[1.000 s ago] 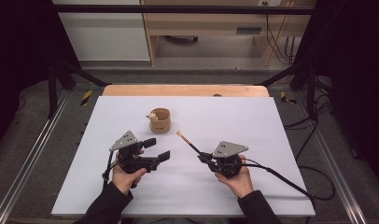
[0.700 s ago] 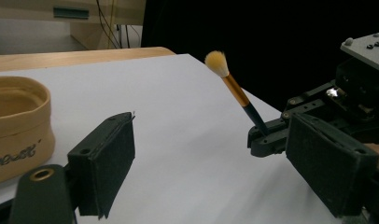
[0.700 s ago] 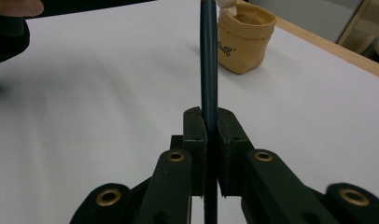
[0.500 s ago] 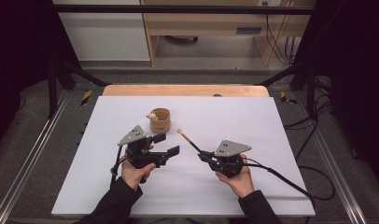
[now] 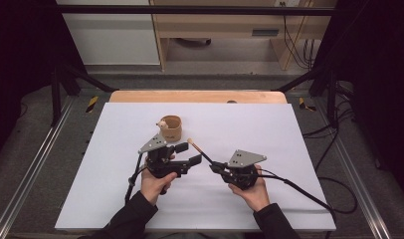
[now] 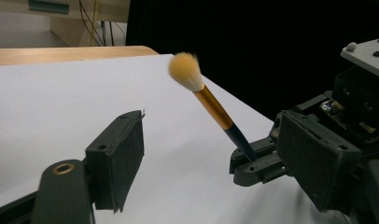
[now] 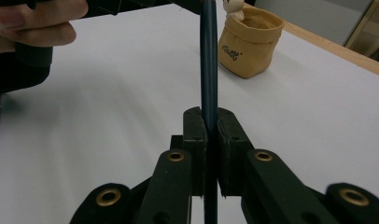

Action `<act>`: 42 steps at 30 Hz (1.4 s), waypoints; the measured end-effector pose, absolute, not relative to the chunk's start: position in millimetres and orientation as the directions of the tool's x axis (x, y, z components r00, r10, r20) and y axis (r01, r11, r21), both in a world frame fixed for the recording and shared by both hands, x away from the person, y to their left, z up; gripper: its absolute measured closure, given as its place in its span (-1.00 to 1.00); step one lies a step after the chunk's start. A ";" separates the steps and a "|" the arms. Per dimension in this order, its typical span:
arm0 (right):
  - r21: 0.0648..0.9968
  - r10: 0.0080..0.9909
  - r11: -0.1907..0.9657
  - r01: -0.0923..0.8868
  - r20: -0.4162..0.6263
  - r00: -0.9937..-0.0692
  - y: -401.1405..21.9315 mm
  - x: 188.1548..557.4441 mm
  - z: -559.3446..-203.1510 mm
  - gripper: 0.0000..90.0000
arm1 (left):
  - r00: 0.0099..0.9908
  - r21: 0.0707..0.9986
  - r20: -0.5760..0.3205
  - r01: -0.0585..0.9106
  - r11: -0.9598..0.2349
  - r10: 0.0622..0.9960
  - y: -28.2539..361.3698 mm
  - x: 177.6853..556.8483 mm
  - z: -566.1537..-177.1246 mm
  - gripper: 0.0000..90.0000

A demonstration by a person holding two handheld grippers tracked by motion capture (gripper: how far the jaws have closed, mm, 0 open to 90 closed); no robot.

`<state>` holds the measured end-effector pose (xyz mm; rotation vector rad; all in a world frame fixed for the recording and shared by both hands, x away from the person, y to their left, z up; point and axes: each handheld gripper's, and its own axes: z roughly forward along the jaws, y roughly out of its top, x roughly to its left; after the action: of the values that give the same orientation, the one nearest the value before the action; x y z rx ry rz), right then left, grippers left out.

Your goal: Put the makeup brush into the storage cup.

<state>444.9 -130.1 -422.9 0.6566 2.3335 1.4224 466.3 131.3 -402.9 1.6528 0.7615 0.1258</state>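
Note:
A makeup brush (image 5: 200,152) with a pale bristle head (image 6: 185,70), gold ferrule and dark blue handle (image 7: 209,70) tilts up off the white table. My right gripper (image 5: 213,166) is shut on the handle's lower end (image 7: 209,133). My left gripper (image 5: 190,154) is open, just left of the brush. In the left gripper view its wide-set jaws (image 6: 215,158) frame the brush and the right gripper's tips (image 6: 253,164), without touching the brush. A small tan pouch (image 5: 171,127) with a white figure on its rim stands beyond the left gripper (image 7: 248,44).
The white table surface (image 5: 289,134) spreads out on all sides of the grippers, with a wooden strip (image 5: 200,96) along its far edge. Cables trail from both grippers toward the near edge. Fingers of the left hand (image 7: 33,23) show in the right gripper view.
My left gripper has moved right and slightly forward, up to the brush, with its jaws open. The right gripper and the brush have stayed in place.

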 end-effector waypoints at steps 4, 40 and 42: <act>0.894 0.536 0.393 0.213 -0.034 -0.844 -128.9 444.8 -423.5 0.87 | 0.776 0.914 -0.322 0.404 -0.035 0.542 129.9 466.4 -403.6 -0.38; 0.892 0.507 0.400 0.210 -0.025 -0.862 -122.5 443.4 -429.3 0.87 | 0.776 0.891 -0.403 0.454 0.013 0.485 128.4 464.6 -409.9 0.63; 0.892 0.505 0.401 0.210 -0.025 -0.863 -122.3 443.6 -429.6 0.87 | 0.776 0.891 -0.404 0.455 0.014 0.484 128.6 464.5 -410.0 0.64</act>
<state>443.6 -122.3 -429.6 0.6242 2.3710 1.4456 464.5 128.6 -410.0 1.6088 0.7662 0.0270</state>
